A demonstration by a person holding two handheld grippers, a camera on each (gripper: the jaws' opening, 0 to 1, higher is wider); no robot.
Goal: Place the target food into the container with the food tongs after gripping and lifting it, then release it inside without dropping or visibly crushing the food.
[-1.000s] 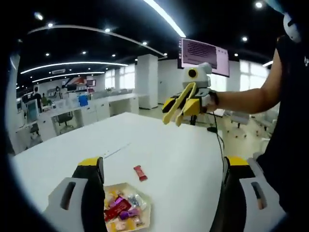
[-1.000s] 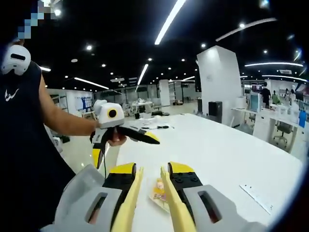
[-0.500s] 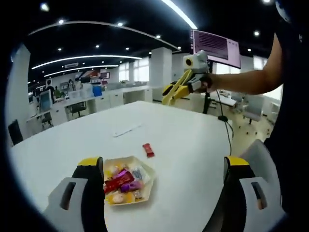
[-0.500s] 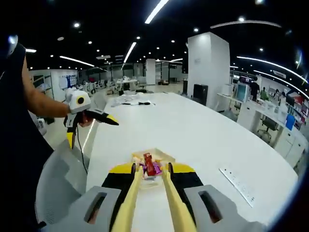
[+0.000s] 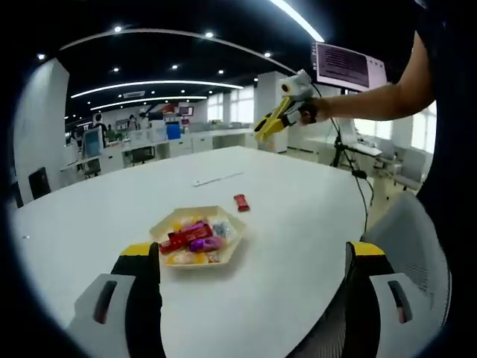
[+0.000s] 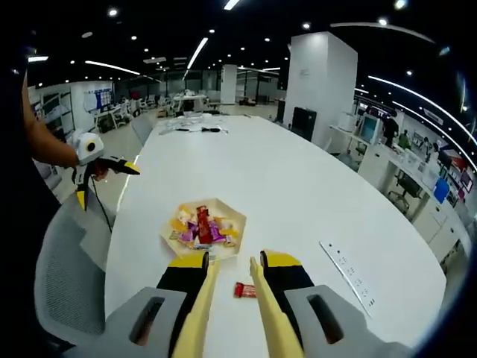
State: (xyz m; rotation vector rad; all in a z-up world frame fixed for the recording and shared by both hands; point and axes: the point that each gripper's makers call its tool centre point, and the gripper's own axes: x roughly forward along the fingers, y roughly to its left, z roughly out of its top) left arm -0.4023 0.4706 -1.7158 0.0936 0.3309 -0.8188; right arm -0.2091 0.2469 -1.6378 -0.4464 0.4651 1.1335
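Both hands are up and well back from the white surface (image 6: 313, 186), which looks like a pause to line things up before any grab. Out there sits the tray (image 6: 203, 224), a pale hexagonal dish heaped with wrapped sweets, and just beside it, apart from the rim, lies the loose red candy (image 6: 244, 290). That one is surely the target: everything else is already in the dish, so it has been left out to be picked and carried over.

The right gripper (image 6: 231, 298) carries the yellow tongs, and they point down at the surface with the red candy showing right between the two blades, though well below them. The jaws stand narrow, a slim gap, nothing held and nothing touched. In the left gripper view this same gripper (image 5: 279, 119) hangs high beyond the surface, yellow tips parted a little.

The left gripper (image 5: 250, 298) has its jaws spread wide, empty, framing the tray (image 5: 197, 237) with the candy (image 5: 241, 202) just past its far edge. From the other side it (image 6: 100, 175) is held out over the chair, clear of the work, I'd guess simply to stay out of the way.
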